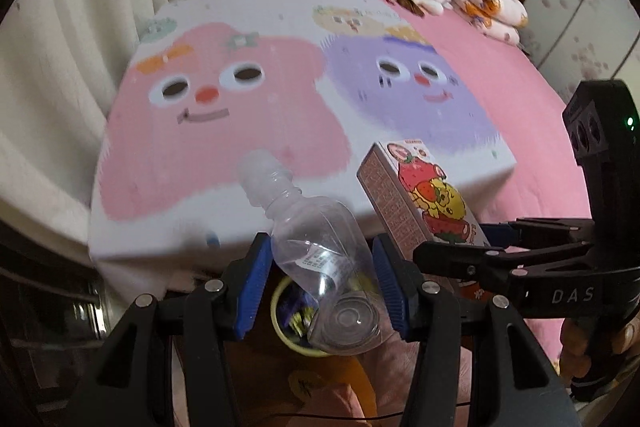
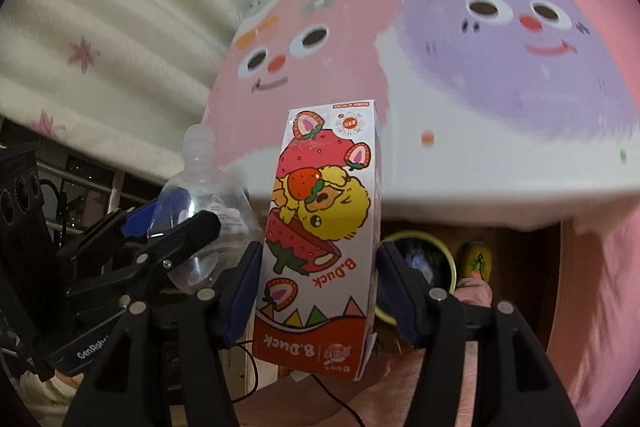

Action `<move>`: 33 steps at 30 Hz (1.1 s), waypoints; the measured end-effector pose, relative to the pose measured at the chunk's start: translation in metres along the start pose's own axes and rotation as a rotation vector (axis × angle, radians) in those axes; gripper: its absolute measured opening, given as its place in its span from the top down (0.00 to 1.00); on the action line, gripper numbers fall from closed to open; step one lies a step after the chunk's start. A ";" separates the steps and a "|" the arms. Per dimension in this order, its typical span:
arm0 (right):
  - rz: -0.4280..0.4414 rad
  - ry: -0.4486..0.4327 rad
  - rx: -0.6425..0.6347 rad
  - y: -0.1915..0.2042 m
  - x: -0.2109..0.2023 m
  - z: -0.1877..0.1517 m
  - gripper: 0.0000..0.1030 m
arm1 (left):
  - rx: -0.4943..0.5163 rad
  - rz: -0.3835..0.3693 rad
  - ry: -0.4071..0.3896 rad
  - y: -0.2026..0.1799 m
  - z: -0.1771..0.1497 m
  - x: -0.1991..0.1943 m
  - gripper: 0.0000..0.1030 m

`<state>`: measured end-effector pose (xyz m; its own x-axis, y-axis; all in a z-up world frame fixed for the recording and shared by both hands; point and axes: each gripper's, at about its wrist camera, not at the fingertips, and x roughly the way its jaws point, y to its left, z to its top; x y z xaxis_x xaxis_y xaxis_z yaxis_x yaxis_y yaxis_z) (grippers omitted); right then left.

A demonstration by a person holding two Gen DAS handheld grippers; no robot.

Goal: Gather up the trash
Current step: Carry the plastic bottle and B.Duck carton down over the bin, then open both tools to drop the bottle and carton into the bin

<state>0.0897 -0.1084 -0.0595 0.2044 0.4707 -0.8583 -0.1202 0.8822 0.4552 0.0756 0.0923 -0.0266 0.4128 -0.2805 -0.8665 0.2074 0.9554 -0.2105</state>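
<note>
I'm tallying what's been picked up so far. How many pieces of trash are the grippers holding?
2: a bottle in the left gripper and a carton in the right gripper, both above the bin. Its contents are unclear.

both wrist views side by side, close over bed (image 1: 280, 107) edge, facing headboard, sharing blanket

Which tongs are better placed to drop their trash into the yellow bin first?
Probably the left tongs. Their clear plastic bottle hangs directly over the yellow bin. The right tongs hold the B.Duck carton, and the bin lies to its right, partly hidden.
</note>
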 end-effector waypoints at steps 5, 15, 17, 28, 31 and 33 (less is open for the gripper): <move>-0.027 0.058 0.048 -0.008 0.019 -0.033 0.43 | -0.025 -0.027 0.085 -0.001 -0.035 0.018 0.51; -0.080 0.169 0.158 -0.063 0.107 -0.074 0.43 | -0.088 -0.038 0.218 0.005 -0.087 0.103 0.51; -0.090 0.181 0.183 -0.083 0.134 -0.080 0.43 | -0.098 -0.032 0.237 0.007 -0.096 0.131 0.51; -0.104 0.219 0.270 -0.163 0.250 -0.105 0.43 | -0.055 0.015 0.295 0.000 -0.137 0.262 0.49; -0.099 0.225 0.287 -0.178 0.271 -0.110 0.43 | -0.049 0.033 0.313 0.003 -0.144 0.280 0.21; -0.087 0.233 0.298 -0.186 0.281 -0.112 0.42 | -0.057 0.055 0.318 0.000 -0.145 0.290 0.10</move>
<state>0.0608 -0.1414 -0.4118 -0.0286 0.4094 -0.9119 0.1821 0.8992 0.3979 0.0662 0.0245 -0.3433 0.1227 -0.1937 -0.9733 0.1388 0.9745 -0.1765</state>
